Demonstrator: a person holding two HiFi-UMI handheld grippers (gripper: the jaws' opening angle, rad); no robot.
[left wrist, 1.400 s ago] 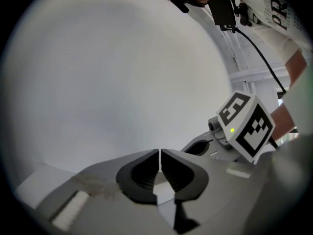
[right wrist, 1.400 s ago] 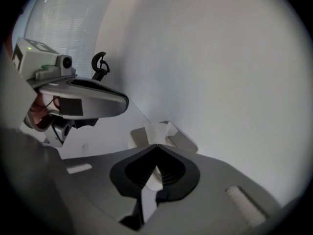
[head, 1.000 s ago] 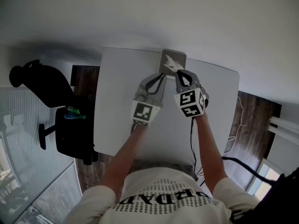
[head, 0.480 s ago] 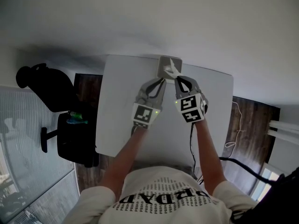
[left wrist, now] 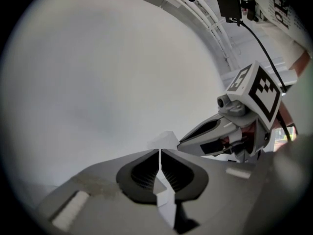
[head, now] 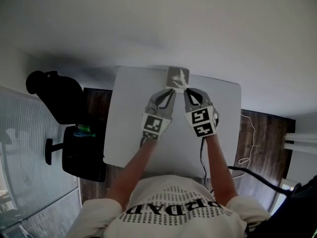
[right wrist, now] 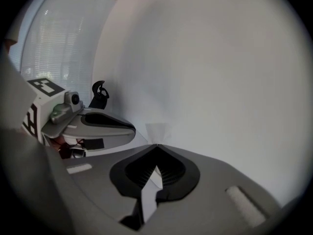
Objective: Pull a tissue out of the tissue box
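The grey tissue box (head: 176, 76) sits at the far edge of the white table (head: 129, 118). A white tissue (head: 184, 77) rises from its top. My left gripper (head: 173, 89) and right gripper (head: 186, 89) hang side by side just in front of the box, tips close together. In the left gripper view my left gripper (left wrist: 160, 151) is shut on a strip of tissue (left wrist: 165, 140) that pokes out beyond the pads. In the right gripper view my right gripper (right wrist: 156, 146) is shut on the tissue (right wrist: 157, 130) as well. Whether the tissue has left the box is hidden.
A black office chair (head: 52, 95) and a dark stool holding green items (head: 81, 150) stand left of the table on the wood floor. Cables (head: 242, 148) trail on the floor at the right. A white wall lies behind the table.
Both grippers have risen together while staying shut on the tissue. The table and box look smaller and lower in the head view than a second ago.
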